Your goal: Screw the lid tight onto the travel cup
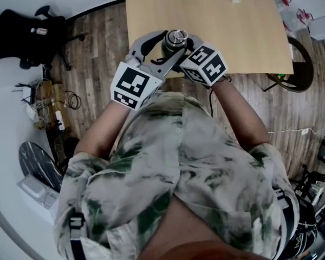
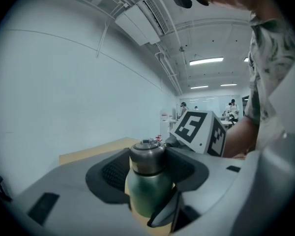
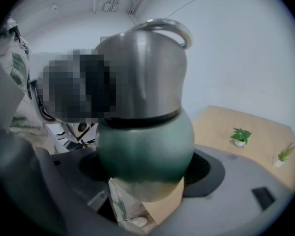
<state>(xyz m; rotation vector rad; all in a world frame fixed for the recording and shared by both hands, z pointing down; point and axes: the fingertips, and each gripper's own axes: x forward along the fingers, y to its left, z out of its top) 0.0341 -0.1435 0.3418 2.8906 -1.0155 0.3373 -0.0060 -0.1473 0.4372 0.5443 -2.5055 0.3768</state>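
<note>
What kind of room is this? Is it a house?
Probably not a house; it looks like an office or lab workroom. There's a plain wooden table, a black office chair, and long strip lights on the ceiling.

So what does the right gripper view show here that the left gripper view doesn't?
Only the right gripper view shows the carry loop on the lid, two small potted plants on the table, and the right gripper closed on the green body of the travel cup. Only the left gripper view shows the right gripper's marker cube, ceiling lights, and the left gripper closed around the lid. Both show the cup upright, lid on.
</note>
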